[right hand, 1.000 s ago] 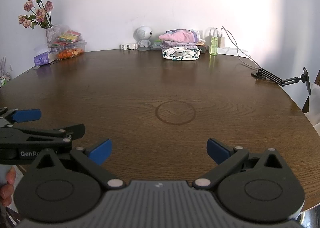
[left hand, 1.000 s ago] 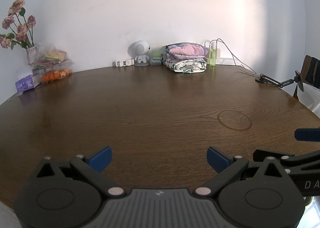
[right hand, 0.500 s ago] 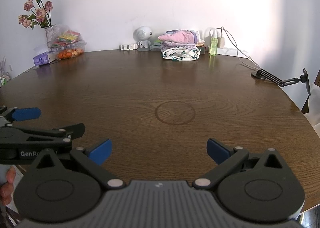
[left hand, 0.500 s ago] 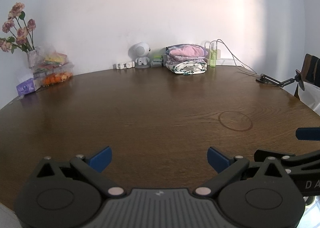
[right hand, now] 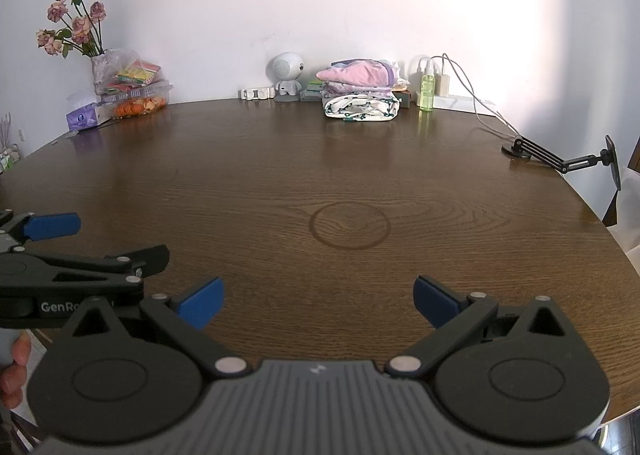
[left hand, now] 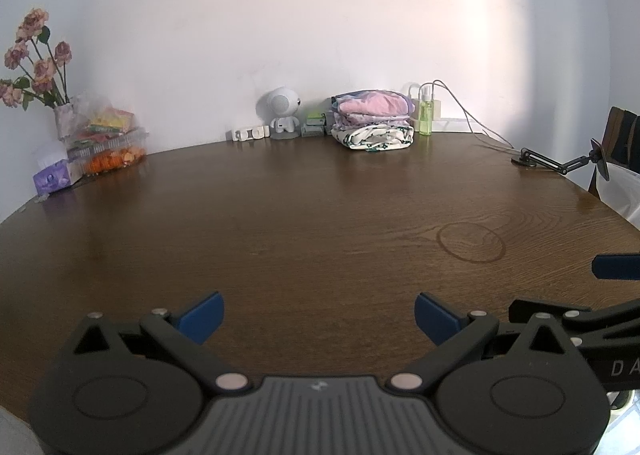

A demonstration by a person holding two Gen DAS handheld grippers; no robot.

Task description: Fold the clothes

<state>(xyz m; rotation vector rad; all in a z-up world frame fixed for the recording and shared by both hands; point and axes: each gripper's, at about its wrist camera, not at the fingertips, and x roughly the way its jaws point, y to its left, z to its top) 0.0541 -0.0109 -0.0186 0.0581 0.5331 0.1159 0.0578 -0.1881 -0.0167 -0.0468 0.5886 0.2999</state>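
Fingers of the left gripper (left hand: 316, 317) and right gripper (right hand: 316, 301) gape wide and empty above the bare worktop (right hand: 280, 175) — nothing has shifted this past second — while the clothes (right hand: 360, 93) sit stacked at the far edge, so no folding is underway.

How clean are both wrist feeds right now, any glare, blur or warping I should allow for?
Left wrist: sharp; fisheye bows the table edge, dark corners, warm light patch on the wall at right, soft sheen below the folded clothes. Right wrist: equally sharp, same bowing; bright washout upper right, the green bottle mirrored in the tabletop. Left gripper and right gripper both crisp, jaws open.
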